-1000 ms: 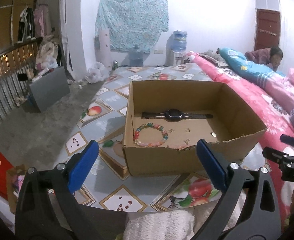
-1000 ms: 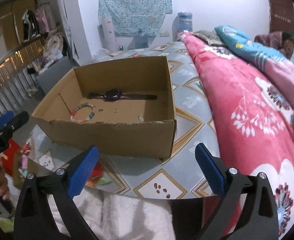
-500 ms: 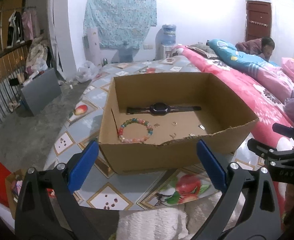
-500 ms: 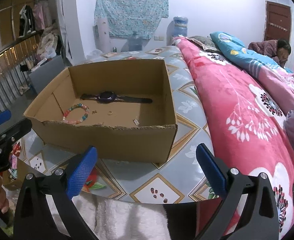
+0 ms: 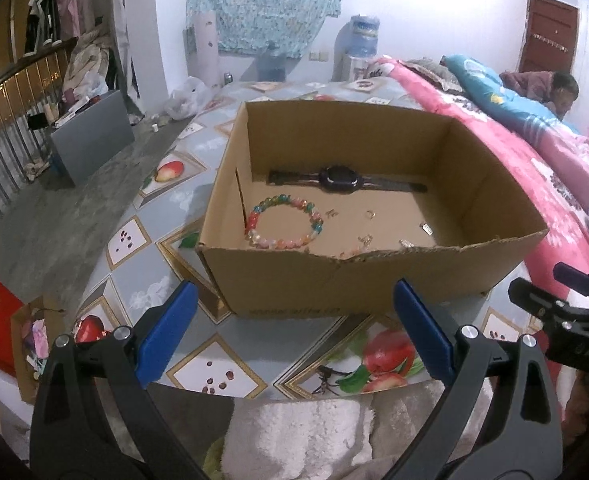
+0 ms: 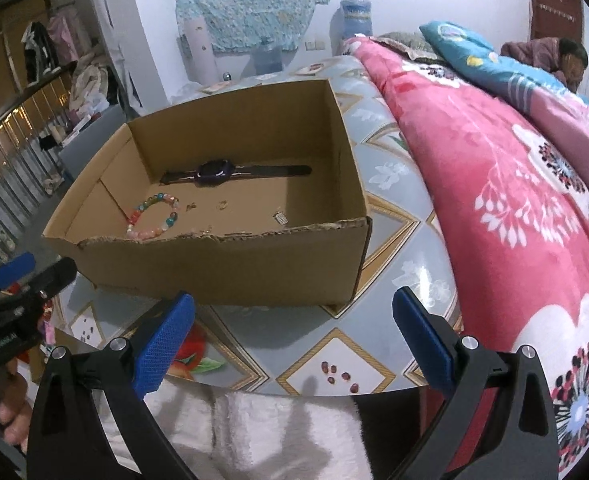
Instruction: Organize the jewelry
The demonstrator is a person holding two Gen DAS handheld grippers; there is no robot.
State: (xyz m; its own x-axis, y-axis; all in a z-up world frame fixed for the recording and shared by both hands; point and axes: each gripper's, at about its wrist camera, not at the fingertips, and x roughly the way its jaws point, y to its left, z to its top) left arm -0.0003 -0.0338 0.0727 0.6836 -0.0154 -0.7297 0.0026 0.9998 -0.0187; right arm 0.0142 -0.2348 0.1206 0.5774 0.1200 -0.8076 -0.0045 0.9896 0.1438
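Evidently needed lowering the left gripper (image 5: 290,332), spread wide and empty, straight over the beaded bracelet (image 5: 284,222) inside the cardboard box (image 5: 374,284); right gripper (image 6: 292,344) likewise agape.

Both wrists near—facing box (image 5: 354,280).

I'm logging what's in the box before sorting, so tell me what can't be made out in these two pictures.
- Small metal pieces on the box floor: too small in both views to say whether rings, clasps or earrings.
- Beaded bracelet: right wrist view, near part cut off by the cardboard box's torn front wall.
- Box floor behind that wall: hidden in both views.
- Print on the box front: left wrist view, too blurred to read.
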